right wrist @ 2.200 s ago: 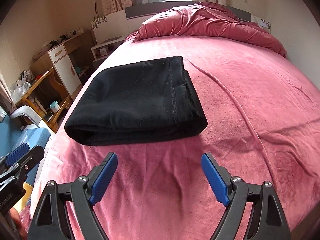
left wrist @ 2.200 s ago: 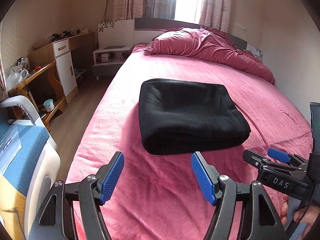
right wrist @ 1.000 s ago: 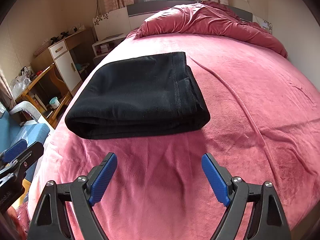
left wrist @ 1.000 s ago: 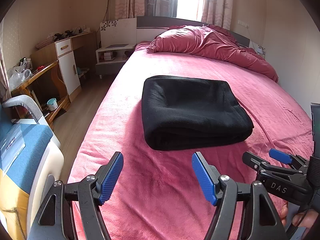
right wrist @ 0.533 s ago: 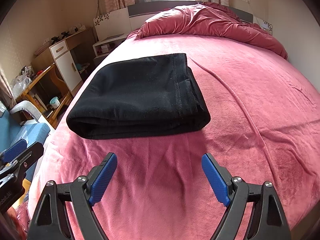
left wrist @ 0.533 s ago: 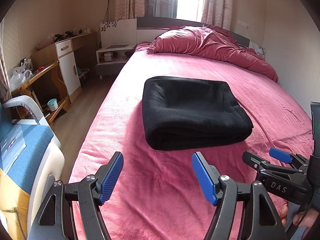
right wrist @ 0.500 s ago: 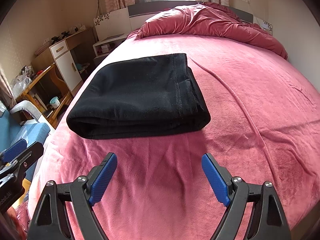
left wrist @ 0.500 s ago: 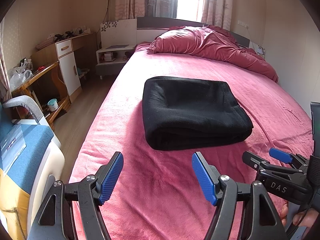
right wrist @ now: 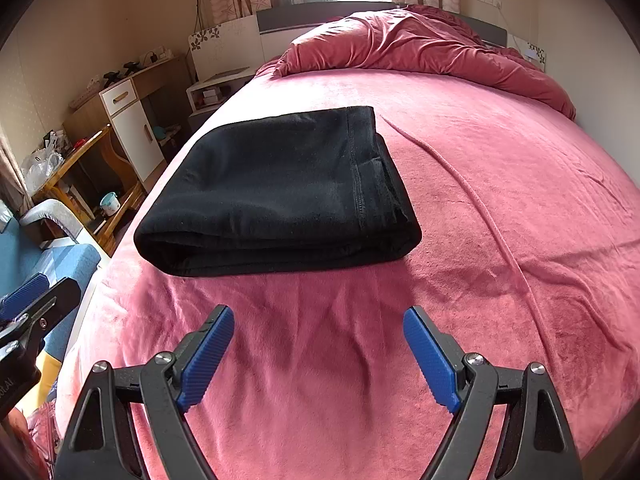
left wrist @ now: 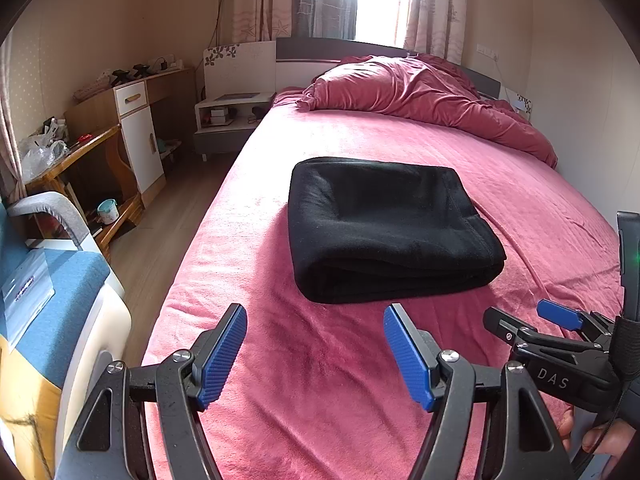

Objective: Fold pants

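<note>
The pants (left wrist: 384, 228) lay folded near the bed's (left wrist: 540, 216) left edge. Both the left gripper (left wrist: 316, 344) and right gripper (right wrist: 320, 344) hovered apart, empty. Folding seemed finished; nothing more needed.

Left gripper (left wrist: 316, 344) and right gripper (right wrist: 320, 350) both spread wide, empty

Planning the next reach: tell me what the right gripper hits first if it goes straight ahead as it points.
Probably the folded black pants; the open right gripper aims at their near folded edge, pink bedspread between. Depth is uncertain.
</note>
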Demonstrator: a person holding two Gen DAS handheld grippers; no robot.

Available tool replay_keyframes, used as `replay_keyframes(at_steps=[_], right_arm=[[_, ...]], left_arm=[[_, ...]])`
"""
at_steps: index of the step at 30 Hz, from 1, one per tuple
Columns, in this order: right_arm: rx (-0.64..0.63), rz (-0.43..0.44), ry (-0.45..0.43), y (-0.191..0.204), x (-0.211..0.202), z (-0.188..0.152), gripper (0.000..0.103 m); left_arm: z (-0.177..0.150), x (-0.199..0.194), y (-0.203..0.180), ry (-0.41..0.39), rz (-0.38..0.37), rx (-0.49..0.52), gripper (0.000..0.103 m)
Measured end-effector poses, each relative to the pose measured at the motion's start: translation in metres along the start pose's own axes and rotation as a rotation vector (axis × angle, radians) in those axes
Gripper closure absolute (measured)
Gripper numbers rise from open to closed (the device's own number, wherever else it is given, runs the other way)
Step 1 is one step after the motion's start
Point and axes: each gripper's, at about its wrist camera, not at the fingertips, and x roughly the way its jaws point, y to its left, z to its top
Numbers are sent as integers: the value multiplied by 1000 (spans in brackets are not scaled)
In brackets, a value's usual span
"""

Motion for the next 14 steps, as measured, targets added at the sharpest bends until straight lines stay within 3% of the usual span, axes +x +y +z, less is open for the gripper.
replay_keyframes(at_steps=[14], right_arm=[[15,-5,17,-5,6,-5,16]], left_arm=[[-2,5,3,11,-20,-15,31]])
